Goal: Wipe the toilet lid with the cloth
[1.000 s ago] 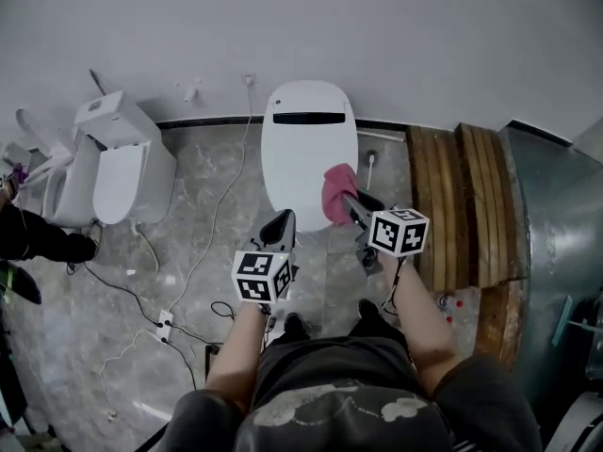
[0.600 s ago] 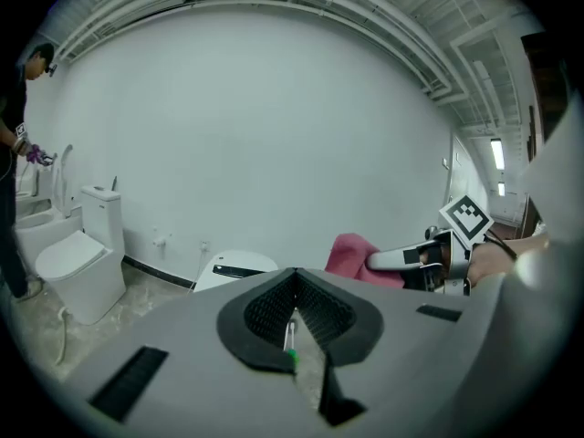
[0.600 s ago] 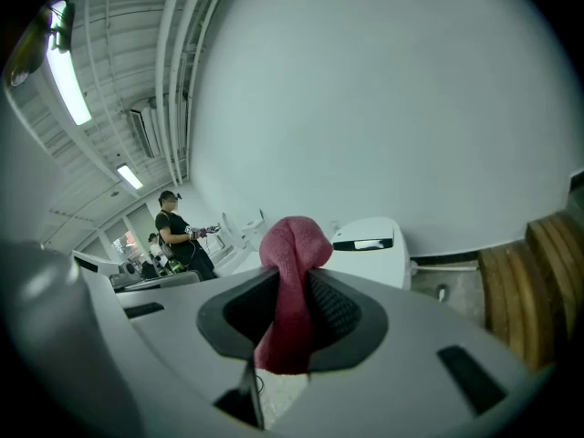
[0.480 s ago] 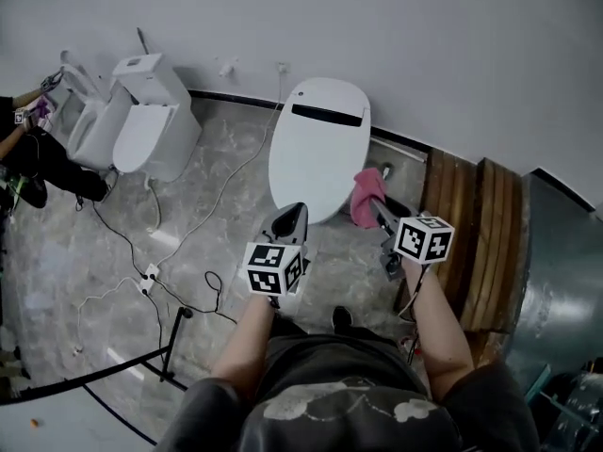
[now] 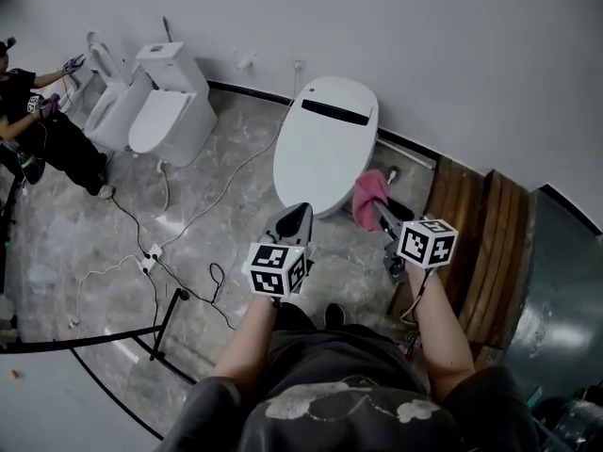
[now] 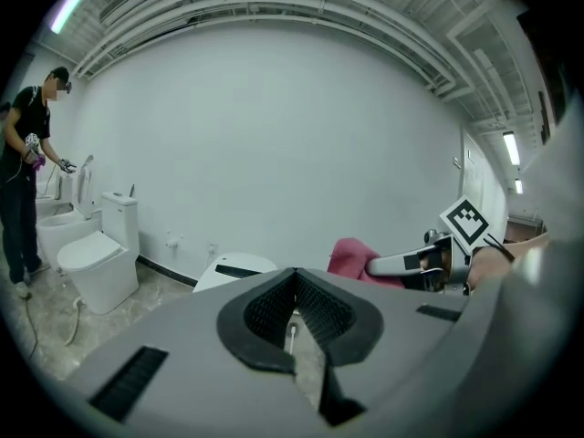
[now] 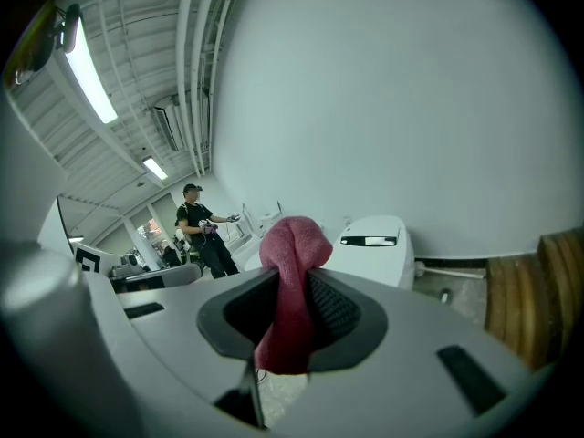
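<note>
My right gripper point(image 5: 381, 211) is clamped on the pink cloth point(image 5: 369, 196). A second ago the cloth lay over the right edge of the toilet lid point(image 5: 325, 144); now it hangs clear of it, just beside the toilet. My left gripper point(image 5: 294, 218) is closed on nothing, near the lid's front. A person point(image 5: 38, 130) has come into view at the far left.

Three toilets point(image 5: 325, 144) point(image 5: 171, 113) point(image 5: 105, 113), two grippers point(image 5: 301, 209) point(image 5: 376, 205), one cloth point(image 5: 368, 196)
</note>
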A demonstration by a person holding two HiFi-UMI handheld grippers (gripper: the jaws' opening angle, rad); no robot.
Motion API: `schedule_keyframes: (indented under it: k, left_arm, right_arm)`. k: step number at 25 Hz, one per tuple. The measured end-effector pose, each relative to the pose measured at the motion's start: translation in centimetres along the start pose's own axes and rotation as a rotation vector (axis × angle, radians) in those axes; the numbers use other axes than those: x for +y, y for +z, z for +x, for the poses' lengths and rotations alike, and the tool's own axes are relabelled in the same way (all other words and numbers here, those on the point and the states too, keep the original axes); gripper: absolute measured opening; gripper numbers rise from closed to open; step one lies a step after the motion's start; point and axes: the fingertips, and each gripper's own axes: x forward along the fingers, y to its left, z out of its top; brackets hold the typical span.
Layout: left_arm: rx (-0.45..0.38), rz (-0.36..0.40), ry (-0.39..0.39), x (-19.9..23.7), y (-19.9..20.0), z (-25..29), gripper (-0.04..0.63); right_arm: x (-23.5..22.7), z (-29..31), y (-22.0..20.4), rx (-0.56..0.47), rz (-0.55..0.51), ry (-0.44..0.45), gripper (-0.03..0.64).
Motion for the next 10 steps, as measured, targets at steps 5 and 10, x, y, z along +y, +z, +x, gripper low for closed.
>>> schedule_keyframes:
  k: [5,10]
  left_arm:
    - [0.011,0.004,0.012,-0.67,-0.57,-0.64,0.008]
    - [0.006,0.010,0.012,-0.78,-0.29,-0.99,0.008]
  right_arm:
    - [0.16,-0.71,-1.19,0.008,0.004,0.017,0.084]
    - [0.70,-0.60,-1.25,0.011,-0.006,0.027,0.084]
